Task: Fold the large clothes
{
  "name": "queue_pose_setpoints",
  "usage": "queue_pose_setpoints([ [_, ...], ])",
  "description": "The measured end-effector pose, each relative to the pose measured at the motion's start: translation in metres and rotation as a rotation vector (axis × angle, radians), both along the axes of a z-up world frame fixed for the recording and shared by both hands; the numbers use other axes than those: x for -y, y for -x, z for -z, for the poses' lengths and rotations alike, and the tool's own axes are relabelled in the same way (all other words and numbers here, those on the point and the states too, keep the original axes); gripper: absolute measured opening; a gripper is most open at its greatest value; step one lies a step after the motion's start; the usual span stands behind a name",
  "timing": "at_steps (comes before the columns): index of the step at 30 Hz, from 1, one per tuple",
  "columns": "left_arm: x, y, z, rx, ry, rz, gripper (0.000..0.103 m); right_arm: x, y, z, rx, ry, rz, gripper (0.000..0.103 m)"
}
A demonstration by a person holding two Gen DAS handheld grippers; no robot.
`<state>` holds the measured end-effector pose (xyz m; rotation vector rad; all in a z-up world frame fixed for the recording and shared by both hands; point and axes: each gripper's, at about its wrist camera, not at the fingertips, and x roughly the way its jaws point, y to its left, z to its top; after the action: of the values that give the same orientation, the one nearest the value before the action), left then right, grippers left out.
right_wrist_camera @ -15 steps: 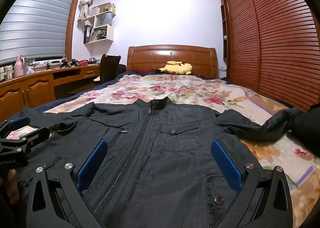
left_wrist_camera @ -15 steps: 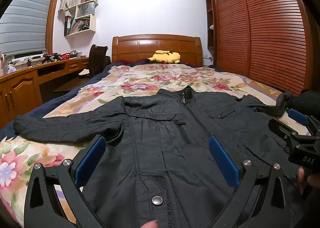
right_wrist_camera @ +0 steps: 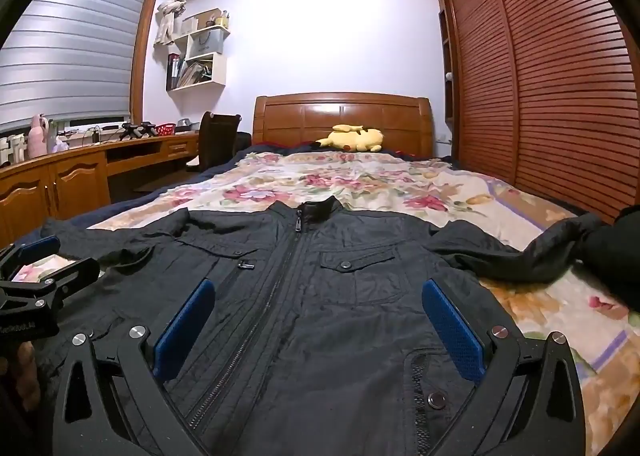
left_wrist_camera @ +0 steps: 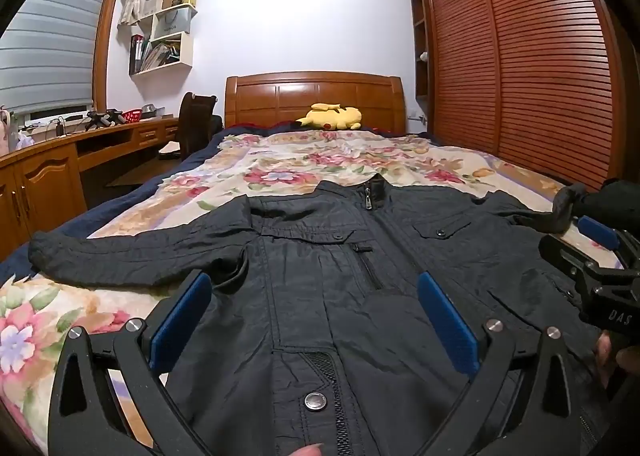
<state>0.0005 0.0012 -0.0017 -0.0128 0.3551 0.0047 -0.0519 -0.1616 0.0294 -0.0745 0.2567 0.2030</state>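
A black zip jacket [left_wrist_camera: 320, 264] lies face up and spread flat on the flowered bedspread [left_wrist_camera: 304, 163], collar toward the headboard. Its left sleeve [left_wrist_camera: 132, 256] stretches straight out; its right sleeve [right_wrist_camera: 520, 252] runs crumpled toward the wardrobe side. My left gripper [left_wrist_camera: 314, 288] hovers open over the jacket's lower left front, nothing between its blue pads [left_wrist_camera: 182, 316]. My right gripper [right_wrist_camera: 318, 296] hovers open over the lower right front [right_wrist_camera: 328, 316], also holding nothing. Each gripper shows at the edge of the other's view: the right gripper [left_wrist_camera: 600, 252] and the left gripper [right_wrist_camera: 36, 268].
A yellow plush toy [left_wrist_camera: 332, 116] rests by the wooden headboard [left_wrist_camera: 314, 95]. A slatted wardrobe [left_wrist_camera: 520, 67] runs along the right of the bed. A wooden desk [left_wrist_camera: 44, 171] and a chair [left_wrist_camera: 196, 125] stand on the left. Fingers [left_wrist_camera: 608, 356] show at the lower right.
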Motion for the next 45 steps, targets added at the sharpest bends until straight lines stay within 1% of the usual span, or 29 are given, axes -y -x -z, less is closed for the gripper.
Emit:
queue_pose_setpoints([
  [3, 0.0019, 0.0005, -0.0013, 0.001, -0.002, 0.001, 0.103, -0.0032, 0.0005, 0.0002, 0.004, 0.009, 0.001, 0.103],
  [12, 0.0031, 0.0047, -0.004, 0.009, -0.006, -0.001, 0.103, 0.0031, -0.0023, 0.0007, -0.004, -0.017, 0.001, 0.103],
  [45, 0.0052, 0.0052, -0.008, 0.02, -0.004, 0.001, 0.103, 0.0013, -0.0012, 0.0014, 0.002, -0.013, 0.0, 0.103],
])
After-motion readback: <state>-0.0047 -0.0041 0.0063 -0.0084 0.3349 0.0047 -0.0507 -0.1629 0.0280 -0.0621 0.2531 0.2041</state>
